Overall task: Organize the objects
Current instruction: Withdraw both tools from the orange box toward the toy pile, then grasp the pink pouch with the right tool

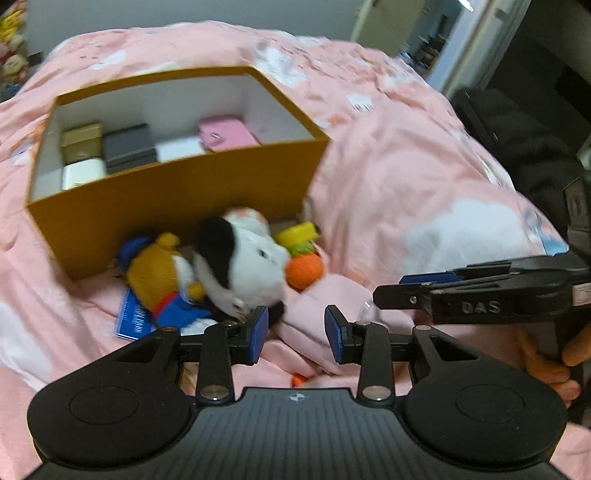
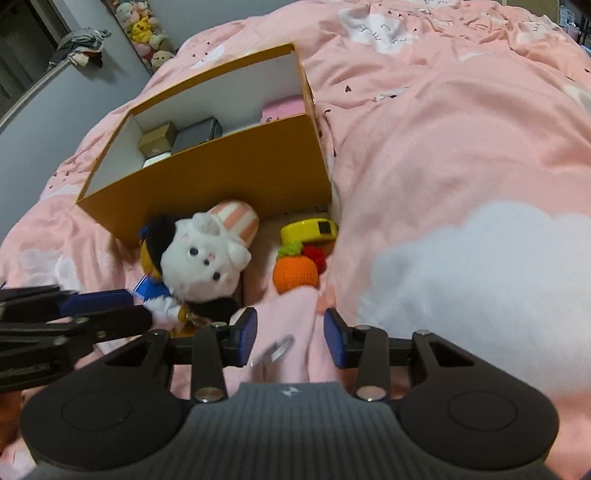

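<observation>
An orange cardboard box (image 1: 177, 206) (image 2: 236, 173) stands open on the pink bed, with several small boxes inside (image 1: 125, 147). In front of it lie a white plush cat (image 1: 251, 262) (image 2: 203, 258), a brown plush bear in blue (image 1: 159, 273), an orange knitted fruit (image 1: 304, 271) (image 2: 295, 275) and a yellow tape-like object (image 1: 299, 232) (image 2: 310, 230). My left gripper (image 1: 295, 334) is open just short of the plush cat. My right gripper (image 2: 290, 336) is open over a pink fabric item (image 2: 288, 325), and shows from the side in the left wrist view (image 1: 391, 291).
The pink duvet (image 2: 461, 147) rises in a high fold right of the toys. A blue card (image 1: 133, 317) lies under the bear. Plush toys (image 2: 144, 26) are stacked by the wall beyond the bed. Dark furniture (image 1: 517, 129) stands at the bed's right.
</observation>
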Demonstrator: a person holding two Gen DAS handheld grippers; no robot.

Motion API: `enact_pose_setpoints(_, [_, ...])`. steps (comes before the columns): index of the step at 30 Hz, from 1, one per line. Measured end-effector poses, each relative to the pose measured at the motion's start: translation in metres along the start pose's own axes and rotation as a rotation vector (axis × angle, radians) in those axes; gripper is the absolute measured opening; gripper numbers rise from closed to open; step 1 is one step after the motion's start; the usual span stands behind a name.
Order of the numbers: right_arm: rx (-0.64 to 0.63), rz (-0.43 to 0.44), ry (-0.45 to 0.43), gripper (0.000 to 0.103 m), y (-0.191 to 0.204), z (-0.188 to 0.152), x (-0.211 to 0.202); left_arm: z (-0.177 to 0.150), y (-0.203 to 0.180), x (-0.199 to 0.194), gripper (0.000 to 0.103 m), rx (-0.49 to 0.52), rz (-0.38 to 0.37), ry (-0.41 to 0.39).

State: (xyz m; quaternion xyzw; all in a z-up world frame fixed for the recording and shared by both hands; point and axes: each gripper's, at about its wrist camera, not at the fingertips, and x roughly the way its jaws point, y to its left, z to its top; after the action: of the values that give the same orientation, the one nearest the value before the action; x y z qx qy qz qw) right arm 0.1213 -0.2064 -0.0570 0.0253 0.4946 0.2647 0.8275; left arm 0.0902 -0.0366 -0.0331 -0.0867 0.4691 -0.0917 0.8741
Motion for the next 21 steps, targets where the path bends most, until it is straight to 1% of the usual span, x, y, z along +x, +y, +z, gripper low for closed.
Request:
enact_pose_setpoints(2, [-0.020, 0.031, 0.018, 0.045, 0.001, -0.012, -0.006, -0.006, -0.009, 0.006, 0.042, 0.023, -0.002, 0.031])
enact_pose_setpoints(4, [-0.043, 0.048, 0.037, 0.054, 0.004, -0.025, -0.009, -0.011, -0.014, 0.012, 0.042, 0.032, 0.011, 0.070])
enact_pose_setpoints(7, [-0.093, 0.028, 0.054, 0.060, 0.010, -0.033, -0.007, -0.016, -0.020, 0.016, 0.042, 0.054, 0.055, 0.104])
enact_pose_setpoints(9, [-0.135, 0.014, 0.079, 0.064, 0.017, -0.035, -0.002, -0.018, -0.020, 0.012, 0.042, 0.058, 0.074, 0.096])
enact_pose_setpoints(11, [-0.198, -0.026, 0.120, 0.065, 0.025, -0.039, 0.006, -0.019, -0.019, 0.008, 0.042, 0.048, 0.080, 0.078])
enact_pose_setpoints(12, [-0.219, -0.038, 0.126, 0.065, 0.027, -0.040, 0.008, -0.018, -0.018, 0.006, 0.042, 0.043, 0.084, 0.067])
enact_pose_setpoints(14, [-0.238, -0.043, 0.136, 0.059, 0.030, -0.040, 0.013, -0.017, -0.016, 0.003, 0.042, 0.036, 0.078, 0.049])
enact_pose_setpoints(15, [-0.231, -0.034, 0.134, 0.052, 0.029, -0.039, 0.014, -0.017, -0.015, 0.002, 0.042, 0.033, 0.072, 0.039])
enact_pose_setpoints(16, [-0.221, -0.023, 0.131, 0.047, 0.028, -0.037, 0.014, -0.015, -0.014, 0.002, 0.042, 0.033, 0.067, 0.031])
enact_pose_setpoints(17, [-0.206, -0.007, 0.118, 0.044, 0.027, -0.035, 0.012, -0.014, -0.014, 0.000, 0.042, 0.036, 0.060, 0.017])
enact_pose_setpoints(18, [-0.191, 0.014, 0.106, 0.035, 0.026, -0.033, 0.010, -0.013, -0.014, -0.003, 0.042, 0.040, 0.050, -0.001])
enact_pose_setpoints(19, [-0.177, 0.034, 0.098, 0.030, 0.026, -0.030, 0.008, -0.012, -0.015, -0.006, 0.042, 0.049, 0.041, -0.020])
enact_pose_setpoints(21, [-0.175, 0.054, 0.071, 0.024, 0.029, -0.024, 0.005, -0.009, -0.016, -0.008, 0.042, 0.066, 0.039, -0.041])
